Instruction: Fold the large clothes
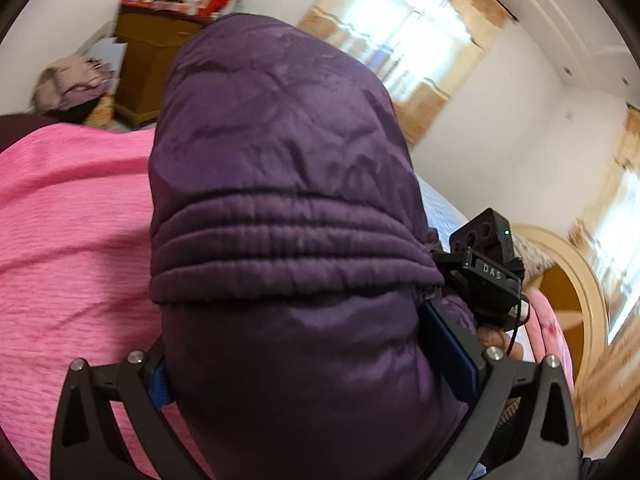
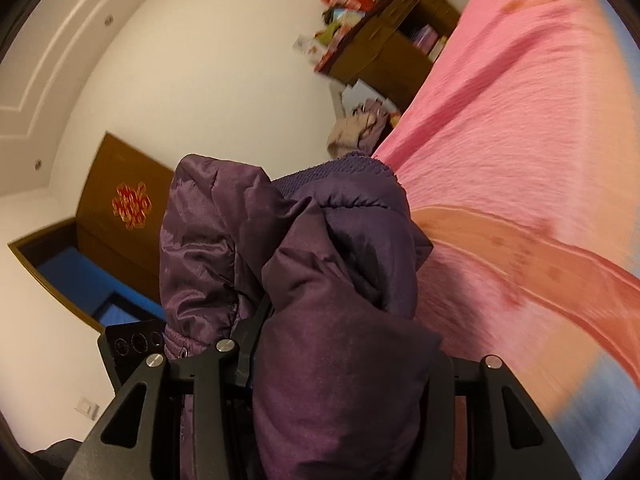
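Both grippers, left gripper and right gripper, clench the purple jacket; lift evenly above the pink bedspread, keeping the fabric taut.

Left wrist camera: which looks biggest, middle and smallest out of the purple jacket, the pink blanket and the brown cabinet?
1. Purple jacket, though being nearest the camera makes it look bigger.
2. Pink blanket.
3. Brown cabinet, far away, so its real size is unsure.

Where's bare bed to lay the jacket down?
Free: pink bedspread left of the purple jacket, and the stretch running toward the wooden cabinet. Crowded: clothes pile by the cabinet; both grippers are full of jacket.
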`<state>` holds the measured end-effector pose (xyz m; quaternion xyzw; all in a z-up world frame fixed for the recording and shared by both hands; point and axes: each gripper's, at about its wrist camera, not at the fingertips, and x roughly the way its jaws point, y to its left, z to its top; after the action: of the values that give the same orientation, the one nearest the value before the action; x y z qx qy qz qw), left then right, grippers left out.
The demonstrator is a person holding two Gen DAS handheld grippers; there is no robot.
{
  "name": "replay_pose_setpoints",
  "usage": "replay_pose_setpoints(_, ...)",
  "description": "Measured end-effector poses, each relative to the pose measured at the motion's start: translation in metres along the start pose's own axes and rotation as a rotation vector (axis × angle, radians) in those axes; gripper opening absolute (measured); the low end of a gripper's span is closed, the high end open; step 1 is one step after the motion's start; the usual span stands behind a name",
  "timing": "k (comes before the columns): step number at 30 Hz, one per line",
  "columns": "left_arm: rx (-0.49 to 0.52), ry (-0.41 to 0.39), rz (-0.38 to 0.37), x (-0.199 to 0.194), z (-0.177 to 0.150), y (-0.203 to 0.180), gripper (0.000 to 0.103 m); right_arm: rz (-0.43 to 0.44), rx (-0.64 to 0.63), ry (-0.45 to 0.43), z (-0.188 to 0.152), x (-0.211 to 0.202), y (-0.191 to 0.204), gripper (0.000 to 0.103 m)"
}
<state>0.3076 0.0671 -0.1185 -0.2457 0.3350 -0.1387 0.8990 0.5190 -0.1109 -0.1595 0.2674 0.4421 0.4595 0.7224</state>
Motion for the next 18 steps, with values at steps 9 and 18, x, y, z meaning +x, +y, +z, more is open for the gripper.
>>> replay_pose_setpoints(9, -0.193, 0.052, -0.011, 0.045, -0.004, 0.061, 0.103, -0.012, 0.039, 0.113, 0.021, 0.061, -0.028, 0.048)
replay_pose_setpoints(18, -0.164, 0.050, -0.014, 0.061, -0.003, 0.055, 0.103, -0.005, 0.080, 0.123, 0.015, 0.059, -0.058, 0.061)
